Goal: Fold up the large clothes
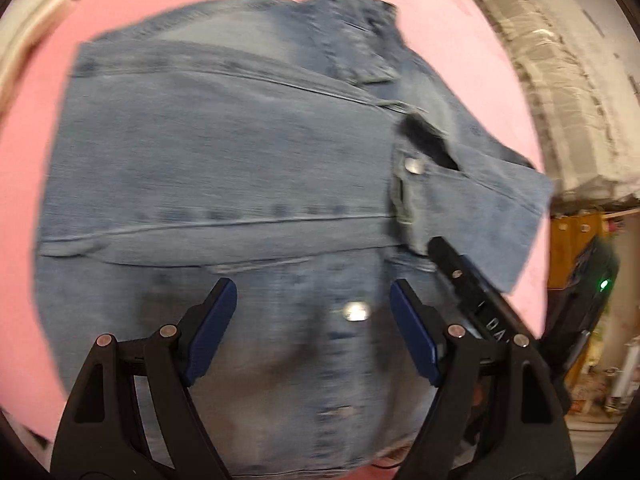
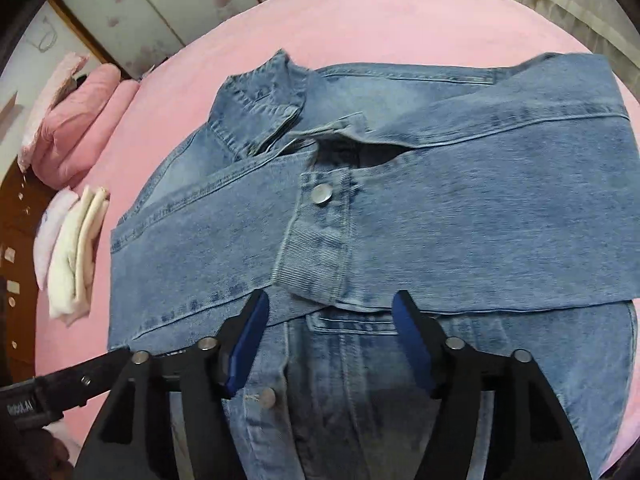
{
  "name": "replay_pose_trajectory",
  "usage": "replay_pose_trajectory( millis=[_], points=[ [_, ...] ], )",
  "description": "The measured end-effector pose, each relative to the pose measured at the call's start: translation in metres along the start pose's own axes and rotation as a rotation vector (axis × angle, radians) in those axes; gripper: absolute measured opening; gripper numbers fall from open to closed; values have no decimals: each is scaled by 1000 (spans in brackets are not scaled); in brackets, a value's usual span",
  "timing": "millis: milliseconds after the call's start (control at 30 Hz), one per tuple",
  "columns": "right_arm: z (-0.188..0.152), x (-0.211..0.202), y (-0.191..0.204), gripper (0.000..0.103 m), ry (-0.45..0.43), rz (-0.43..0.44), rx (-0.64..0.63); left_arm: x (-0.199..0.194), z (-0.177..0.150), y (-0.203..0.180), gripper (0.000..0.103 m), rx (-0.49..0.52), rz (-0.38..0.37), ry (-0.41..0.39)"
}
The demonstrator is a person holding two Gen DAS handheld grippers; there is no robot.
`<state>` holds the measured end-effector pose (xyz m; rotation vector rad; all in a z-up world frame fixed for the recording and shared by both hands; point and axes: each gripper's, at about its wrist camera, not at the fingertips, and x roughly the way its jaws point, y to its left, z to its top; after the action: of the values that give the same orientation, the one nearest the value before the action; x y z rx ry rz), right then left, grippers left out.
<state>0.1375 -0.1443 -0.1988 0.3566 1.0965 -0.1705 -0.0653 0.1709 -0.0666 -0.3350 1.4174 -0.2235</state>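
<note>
A: How far along is the fold?

B: One denim jacket [image 2: 400, 216] lies across the pink bed sheet [image 2: 360, 40], filling the centre of the right wrist view. Both sleeves are already laid across the body, and a cuff with one metal snap button [image 2: 321, 193] sits at mid-frame. The collar [image 2: 260, 116] points to the upper left. By the look of it, the sleeve folds are done and the body still needs folding over.

A: And the grippers?

B: Two. The right gripper [image 2: 326, 340] hovers at the lower centre with its blue pads wide apart and nothing pinched between them; the cuff edge lies just beyond its tips. The left gripper [image 1: 312, 320] is likewise wide and empty above the denim at the lower centre of its own blurred view.

A: Anything else on the bed?

B: A folded white garment [image 2: 76, 256] at the left edge, well apart from the jacket, and pink bedding [image 2: 76, 128] above it. Its layers are too soft to count
</note>
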Motion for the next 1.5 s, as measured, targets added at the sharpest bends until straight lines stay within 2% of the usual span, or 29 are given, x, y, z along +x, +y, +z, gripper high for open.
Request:
replay_pose_trajectory(
  millis=[133,267,433,500,600,667,733,800,867,933,967,1100,1200,1300,1367,1433,1500],
  points=[
    [-5,-25,-30,71,1,-1,44,25,3,-18,76,-65,-106,30],
    [-10,-46,-63,76,2,-36,45,50,9,-40,75,-110,-125,6],
    [-13,-64,-110,87,-4,-106,25,82,16,-63,64,-196,-61,-4],
    [-17,-70,-133,87,-9,-134,21,91,17,-71,53,-213,-41,-8],
    [-22,-83,-158,87,-47,-163,7,102,21,-89,41,-189,14,-23],
    [-25,-90,-175,87,-54,-196,-12,106,26,-98,40,-160,62,-36],
    [-27,-89,-195,87,-22,-217,-30,109,29,-110,35,-141,100,-51],
    [-25,-83,-212,87,22,-238,-24,111,31,-121,19,-124,128,-76],
    [-23,-80,-228,87,51,-241,-4,111,35,-135,7,-104,135,-121],
    [-20,-80,-239,87,52,-226,5,106,41,-152,5,-104,127,-166],
    [-19,-80,-243,87,49,-223,1,101,44,-157,4,-109,101,-190],
    [-19,-81,-249,87,30,-238,-52,54,61,-180,2,-120,-106,-392],
    [-18,-84,-249,87,8,-247,-87,18,75,-190,2,-97,-153,-516],
    [-14,-85,-250,87,-8,-250,-104,-16,84,-190,2,-98,-165,-641],
    [-11,-87,-251,87,-20,-254,-113,-35,88,-183,2,-113,-144,-705],
    [-8,-90,-253,87,-35,-255,-125,-52,85,-168,2,-136,-80,-765],
    [-7,-94,-255,87,-41,-258,-153,-59,78,-149,2,-166,-9,-786]
  ],
)
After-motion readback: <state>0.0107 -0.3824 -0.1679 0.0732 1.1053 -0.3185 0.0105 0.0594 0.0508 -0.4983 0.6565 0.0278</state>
